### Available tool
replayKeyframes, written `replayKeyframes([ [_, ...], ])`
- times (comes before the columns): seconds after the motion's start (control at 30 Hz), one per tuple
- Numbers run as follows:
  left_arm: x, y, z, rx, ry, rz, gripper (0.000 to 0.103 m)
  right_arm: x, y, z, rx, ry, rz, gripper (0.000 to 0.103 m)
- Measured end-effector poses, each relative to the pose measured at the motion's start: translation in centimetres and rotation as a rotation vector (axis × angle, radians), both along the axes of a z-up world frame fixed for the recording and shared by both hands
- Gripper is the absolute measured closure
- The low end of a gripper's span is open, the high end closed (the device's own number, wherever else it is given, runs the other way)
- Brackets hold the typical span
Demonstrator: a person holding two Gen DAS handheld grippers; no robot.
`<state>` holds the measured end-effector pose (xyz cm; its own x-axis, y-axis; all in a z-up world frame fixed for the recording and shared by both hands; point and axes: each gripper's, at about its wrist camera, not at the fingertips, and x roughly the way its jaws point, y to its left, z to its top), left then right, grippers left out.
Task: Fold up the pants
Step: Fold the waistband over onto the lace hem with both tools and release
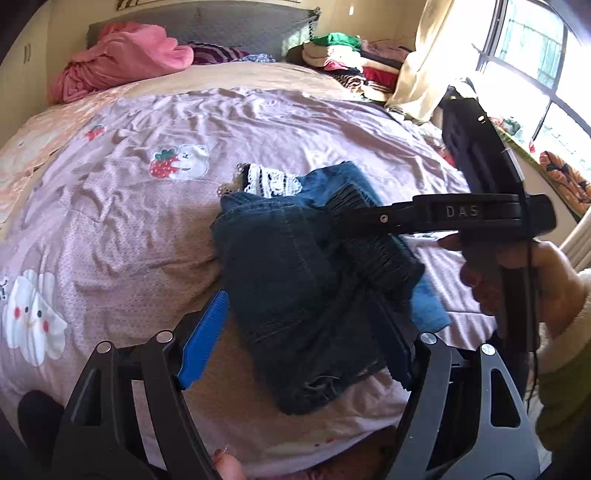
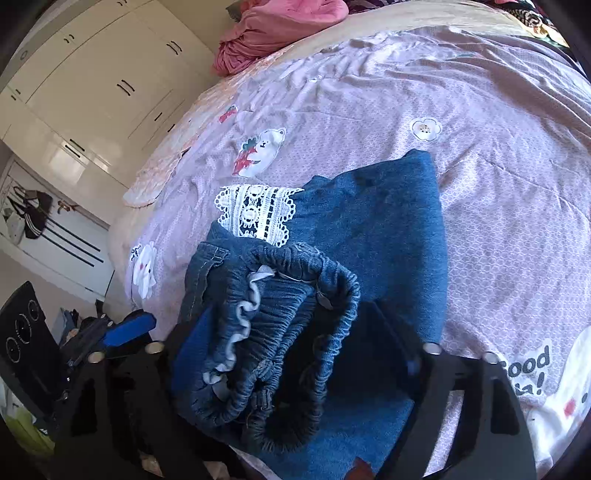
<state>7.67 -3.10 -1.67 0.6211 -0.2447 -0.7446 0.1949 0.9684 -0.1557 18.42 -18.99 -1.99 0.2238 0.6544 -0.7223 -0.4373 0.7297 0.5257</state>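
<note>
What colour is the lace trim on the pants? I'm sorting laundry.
White lace trim, clearest in the right wrist view.

Both wrist views close, angled down; share pants point(image 1: 295, 295), bedspread point(image 2: 480, 147).

Bedroom interior. A bed with a pink cartoon-print cover point(image 1: 155, 122) fills the view; grey headboard point(image 1: 221, 26) behind. Bright daylight enters a barred window point(image 1: 535, 55) beside a cream curtain point(image 1: 424, 62). White wardrobe doors point(image 2: 99, 74) line one wall.
</note>
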Motion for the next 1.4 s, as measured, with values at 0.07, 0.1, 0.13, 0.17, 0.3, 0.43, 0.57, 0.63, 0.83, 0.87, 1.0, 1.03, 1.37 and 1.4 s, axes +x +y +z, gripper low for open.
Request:
replayKeyframes([
  [0.07,0.6,-0.1,-1.1,0.029,0.029,0.009,0.035,-0.5,0.7,0.4,0.012,-0.033,0.013,0.064],
  [0.1,0.7,-0.1,-1.6,0.021,0.043,0.005,0.035,-0.8,0.9,1.0,0.024,-0.063,0.03,0.069],
  [0.13,0.8,0.0,-1.8,0.018,0.047,0.003,0.035,-1.2,1.0,1.8,0.041,-0.104,0.046,0.077],
  [0.17,0.8,-0.1,-1.7,0.022,0.04,0.003,0.035,-1.5,0.9,2.6,0.074,-0.132,0.054,0.079],
  [0.3,0.9,-0.9,-0.9,0.02,0.008,-0.014,0.034,-1.1,-0.3,4.2,0.126,-0.206,0.046,0.08],
  [0.43,1.3,-1.6,-1.7,0.01,0.043,-0.032,0.034,0.5,-1.9,1.1,0.077,-0.088,-0.014,0.079],
  [0.57,1.2,-2.1,-2.1,0.027,0.043,-0.049,0.034,0.6,-3.1,-1.2,0.084,-0.051,-0.055,0.074],
  [0.63,1.3,-2.1,-2.1,0.022,0.048,-0.049,0.034,0.6,-3.2,-1.5,0.076,-0.055,-0.068,0.071],
  [0.83,1.1,-2.0,-2.1,0.006,0.058,-0.041,0.034,0.0,-3.2,-0.4,0.052,-0.088,-0.082,0.053],
  [0.87,1.1,-2.0,-2.0,0.004,0.058,-0.04,0.034,-0.2,-3.3,0.0,0.048,-0.096,-0.088,0.045],
  [1.0,0.9,-1.8,-1.8,-0.013,0.062,-0.037,0.033,-1.2,-4.1,1.6,0.056,-0.134,-0.108,0.04],
  [1.03,0.8,-1.7,-1.7,-0.018,0.062,-0.036,0.032,-1.5,-4.3,2.0,0.053,-0.145,-0.111,0.039],
  [1.37,0.0,-1.0,-0.6,-0.046,0.042,-0.027,0.03,-5.3,-4.7,4.3,-0.092,-0.292,-0.138,0.036],
  [1.4,-0.1,-0.8,-0.5,-0.048,0.039,-0.021,0.029,-5.8,-4.5,4.5,-0.116,-0.308,-0.14,0.036],
])
